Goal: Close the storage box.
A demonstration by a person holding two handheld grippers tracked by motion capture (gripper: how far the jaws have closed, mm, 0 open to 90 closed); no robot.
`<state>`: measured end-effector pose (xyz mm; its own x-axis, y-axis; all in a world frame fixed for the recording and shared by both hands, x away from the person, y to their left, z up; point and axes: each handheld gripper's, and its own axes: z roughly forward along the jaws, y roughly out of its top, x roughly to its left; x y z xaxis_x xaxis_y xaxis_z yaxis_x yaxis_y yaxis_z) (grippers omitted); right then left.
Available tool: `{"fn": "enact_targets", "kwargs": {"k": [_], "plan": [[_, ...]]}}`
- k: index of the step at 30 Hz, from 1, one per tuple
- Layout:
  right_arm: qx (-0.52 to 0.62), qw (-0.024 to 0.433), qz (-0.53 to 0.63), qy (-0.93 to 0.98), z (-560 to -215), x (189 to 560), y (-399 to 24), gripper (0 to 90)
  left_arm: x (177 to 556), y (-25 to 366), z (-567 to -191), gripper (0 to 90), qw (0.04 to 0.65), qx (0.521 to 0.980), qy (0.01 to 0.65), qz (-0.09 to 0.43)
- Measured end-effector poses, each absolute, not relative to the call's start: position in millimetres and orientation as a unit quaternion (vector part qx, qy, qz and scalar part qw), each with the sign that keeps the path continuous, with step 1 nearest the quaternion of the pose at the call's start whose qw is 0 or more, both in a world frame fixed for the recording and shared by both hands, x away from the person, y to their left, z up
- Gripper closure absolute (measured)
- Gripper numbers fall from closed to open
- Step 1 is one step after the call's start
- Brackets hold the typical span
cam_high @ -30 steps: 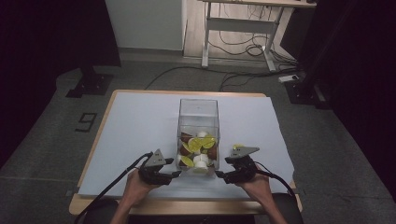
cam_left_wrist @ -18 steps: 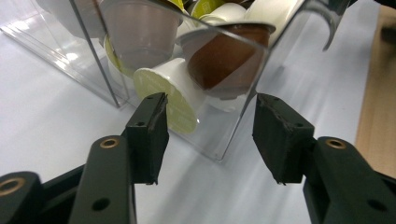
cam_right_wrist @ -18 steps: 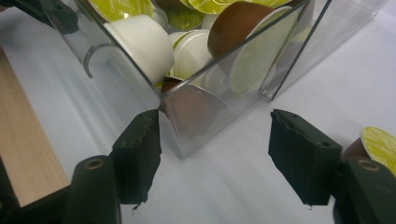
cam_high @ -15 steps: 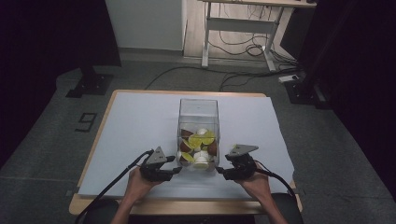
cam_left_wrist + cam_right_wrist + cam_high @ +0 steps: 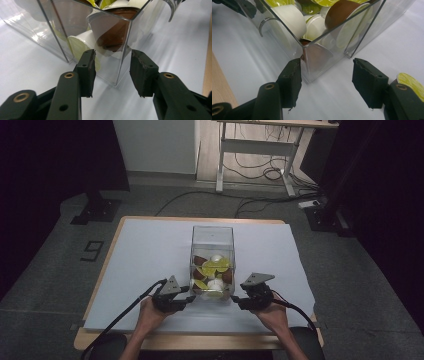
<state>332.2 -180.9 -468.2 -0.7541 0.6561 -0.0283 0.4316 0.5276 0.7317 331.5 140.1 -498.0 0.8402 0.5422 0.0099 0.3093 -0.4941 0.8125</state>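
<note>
While both grippers, left (image 5: 187,298) and right (image 5: 238,300), sit wide open holding nothing, the capsule box (image 5: 212,240) near the desk's front edge looks untouched.

Only readable thing here is a dark mark on the floor (image 5: 35,270) left of the table (image 5: 115,270), looks like a "9" (image 5: 92,251). The pod (image 5: 329,2) lids in the box (image 5: 212,236) have some faint print but it's way too small to read.
</note>
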Motion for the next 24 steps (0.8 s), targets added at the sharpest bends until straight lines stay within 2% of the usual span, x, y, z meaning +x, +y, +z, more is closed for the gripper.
{"fn": "enact_targets", "kwargs": {"k": [8, 17, 24], "plan": [[0.32, 0.149, 0.387, 0.852, -463.0, 332.9, -182.7, 48.8, 335.9, 138.6, -497.5, 56.6, 0.437, 0.853, 0.251, 0.134], [0.311, 0.127, 0.406, 0.85, -455.2, 326.7, -184.3, 61.8, 341.5, 136.6, -497.8, 56.5, 0.439, 0.85, 0.259, 0.136], [0.294, 0.144, 0.386, 0.862, -454.5, 325.8, -175.4, 66.6, 344.8, 134.7, -500.1, 56.2, 0.444, 0.841, 0.272, 0.147]]}}
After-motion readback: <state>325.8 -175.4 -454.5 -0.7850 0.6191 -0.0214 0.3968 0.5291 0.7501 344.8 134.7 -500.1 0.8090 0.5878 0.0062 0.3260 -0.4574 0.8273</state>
